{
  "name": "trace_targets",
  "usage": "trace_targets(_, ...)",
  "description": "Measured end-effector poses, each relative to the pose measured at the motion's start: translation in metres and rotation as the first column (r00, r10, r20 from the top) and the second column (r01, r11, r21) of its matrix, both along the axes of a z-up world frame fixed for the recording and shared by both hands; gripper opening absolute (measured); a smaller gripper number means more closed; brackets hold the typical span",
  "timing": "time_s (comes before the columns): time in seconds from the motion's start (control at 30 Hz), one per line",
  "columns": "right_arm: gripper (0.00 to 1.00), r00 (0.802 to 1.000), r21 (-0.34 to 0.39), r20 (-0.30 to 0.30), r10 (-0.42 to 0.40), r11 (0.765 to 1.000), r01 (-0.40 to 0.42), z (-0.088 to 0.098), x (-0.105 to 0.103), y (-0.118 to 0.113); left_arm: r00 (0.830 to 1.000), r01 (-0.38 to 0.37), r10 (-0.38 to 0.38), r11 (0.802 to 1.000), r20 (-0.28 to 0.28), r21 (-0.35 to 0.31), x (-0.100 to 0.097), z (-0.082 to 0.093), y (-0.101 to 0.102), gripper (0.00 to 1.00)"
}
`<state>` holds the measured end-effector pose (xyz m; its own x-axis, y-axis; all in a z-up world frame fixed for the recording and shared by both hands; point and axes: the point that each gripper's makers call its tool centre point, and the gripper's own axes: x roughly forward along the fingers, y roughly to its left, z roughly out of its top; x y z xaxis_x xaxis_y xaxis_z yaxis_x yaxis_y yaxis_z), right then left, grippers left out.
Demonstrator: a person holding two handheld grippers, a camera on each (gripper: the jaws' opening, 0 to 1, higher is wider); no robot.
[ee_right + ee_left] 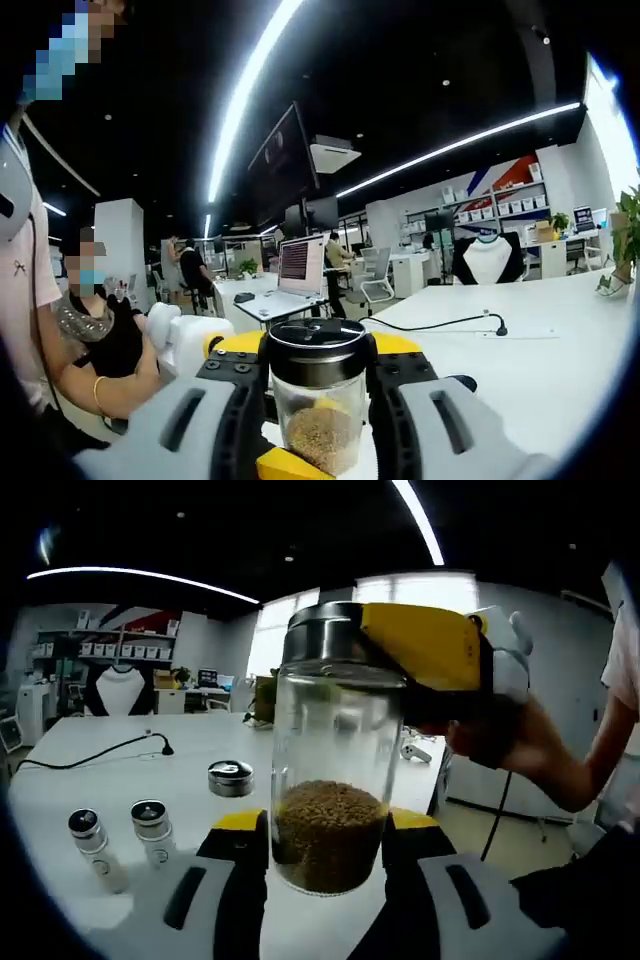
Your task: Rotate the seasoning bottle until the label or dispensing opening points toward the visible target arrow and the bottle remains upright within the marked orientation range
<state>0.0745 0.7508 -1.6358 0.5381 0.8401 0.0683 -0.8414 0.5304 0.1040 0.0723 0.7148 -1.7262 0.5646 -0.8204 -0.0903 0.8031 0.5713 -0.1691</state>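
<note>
Above the white surface [120, 770] you hold the seasoning bottle [330, 770] upright, left gripper [328, 855] fingers pinching its base, right gripper [318, 395] fingers pinching its steel cap [318, 348]. You're mid-rotation, I judge; next, twist gently. No target arrow or label is discernible.

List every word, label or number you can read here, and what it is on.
None is readable.
Seasoning jar: plain glass, no label showing.
Laptop screen: lines of text, too small to read.
Boxes on the wall shelves: print too blurred to read.
Two small shakers: no legible marking.
</note>
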Motion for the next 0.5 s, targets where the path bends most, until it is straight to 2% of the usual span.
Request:
trace_targets(0.03, 0.35, 1.000, 0.000, 0.002, -0.001, 1.000, 0.001, 0.001, 0.000, 0.000, 0.997, -0.012, 0.008, 0.999, 0.073, 0.053, 0.003, 0.002, -0.001, 0.44)
trace_targets(0.1, 0.35, 1.000, 0.002, 0.012, -0.006, 1.000, 0.006, 0.002, 0.000, -0.002, 0.998, -0.015, 0.013, 0.999, 0.056, 0.038, 0.003, 0.004, -0.004, 0.44)
trace_targets(0.17, 0.36, 1.000, 0.016, 0.019, -0.012, 1.000, 0.012, 0.006, 0.002, -0.004, 0.996, -0.037, 0.034, 0.999, 0.078, 0.039, 0.010, 0.008, -0.001, 0.43)
trace_targets(0.27, 0.36, 0.999, 0.026, 0.022, -0.023, 0.999, 0.022, 0.009, 0.004, -0.006, 0.995, -0.054, 0.050, 0.998, 0.082, 0.039, 0.013, 0.011, -0.003, 0.43)
trace_targets(0.33, 0.35, 0.999, 0.029, 0.024, -0.041, 0.999, 0.040, 0.009, 0.006, -0.008, 0.991, -0.102, 0.096, 0.993, 0.097, 0.063, 0.017, 0.011, 0.001, 0.43)
trace_targets(0.37, 0.35, 0.999, 0.025, 0.025, -0.046, 0.999, 0.045, 0.009, 0.006, -0.008, 0.981, -0.152, 0.138, 0.983, 0.137, 0.103, 0.022, 0.010, 0.005, 0.43)
trace_targets(0.4, 0.35, 0.999, 0.024, 0.022, -0.048, 0.999, 0.048, 0.008, 0.007, -0.008, 0.976, -0.171, 0.150, 0.977, 0.155, 0.126, 0.023, 0.009, 0.007, 0.43)
trace_targets(0.5, 0.35, 0.998, 0.047, 0.017, -0.060, 0.997, 0.059, 0.010, 0.008, -0.009, 0.972, -0.188, 0.168, 0.976, 0.161, 0.114, 0.023, 0.012, 0.008, 0.43)
